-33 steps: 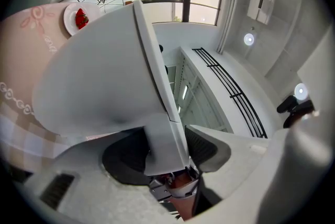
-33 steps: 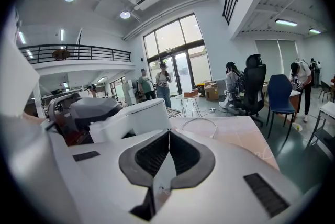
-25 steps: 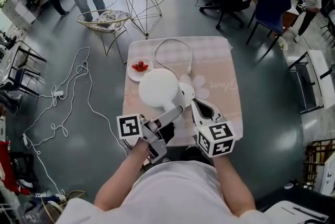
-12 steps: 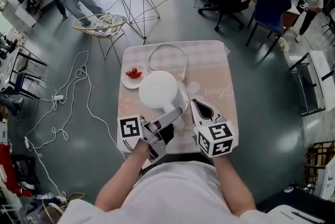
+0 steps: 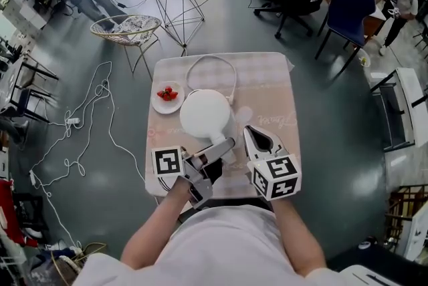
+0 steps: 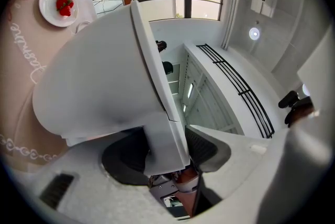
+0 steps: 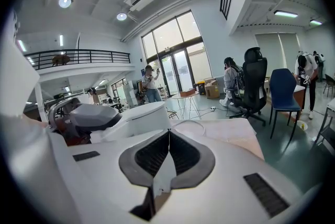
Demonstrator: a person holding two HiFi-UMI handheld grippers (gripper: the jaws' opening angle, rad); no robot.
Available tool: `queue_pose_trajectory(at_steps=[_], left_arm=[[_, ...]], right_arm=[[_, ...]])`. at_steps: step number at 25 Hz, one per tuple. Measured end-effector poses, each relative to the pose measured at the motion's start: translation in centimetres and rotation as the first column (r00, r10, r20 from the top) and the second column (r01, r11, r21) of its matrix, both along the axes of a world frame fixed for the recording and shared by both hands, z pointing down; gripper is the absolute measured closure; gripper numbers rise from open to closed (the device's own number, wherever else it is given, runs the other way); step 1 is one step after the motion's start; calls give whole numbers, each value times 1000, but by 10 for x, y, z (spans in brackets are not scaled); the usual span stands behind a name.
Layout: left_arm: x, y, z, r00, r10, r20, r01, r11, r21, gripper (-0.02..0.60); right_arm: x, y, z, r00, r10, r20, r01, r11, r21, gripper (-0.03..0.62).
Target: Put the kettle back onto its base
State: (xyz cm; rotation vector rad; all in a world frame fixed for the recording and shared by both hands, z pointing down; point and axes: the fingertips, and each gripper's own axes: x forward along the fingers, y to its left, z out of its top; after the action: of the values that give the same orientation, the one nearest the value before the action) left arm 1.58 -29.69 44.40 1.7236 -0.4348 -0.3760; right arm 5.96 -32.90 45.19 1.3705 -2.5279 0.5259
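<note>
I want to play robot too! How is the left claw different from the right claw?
The left claw grips the white kettle by its handle; the right claw holds nothing. The left claw's jaws stand apart round the handle; the right claw's jaws are pressed together. Both are white.

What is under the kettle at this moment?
The kettle, gripped at its handle by the left gripper, covers the tablecloth below it. A pale round disc, probably the base, peeks out at its right side. Whether the kettle touches anything underneath is hidden.
</note>
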Motion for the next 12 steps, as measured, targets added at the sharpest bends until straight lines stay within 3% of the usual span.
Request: queue_pose_trajectory(at_steps=[12], left_arm=[[4,-7,9,999,23,31,-23,1000,7,364]], right_arm=[[5,-5,4,1000,3,5,-3,1000,-9,589]])
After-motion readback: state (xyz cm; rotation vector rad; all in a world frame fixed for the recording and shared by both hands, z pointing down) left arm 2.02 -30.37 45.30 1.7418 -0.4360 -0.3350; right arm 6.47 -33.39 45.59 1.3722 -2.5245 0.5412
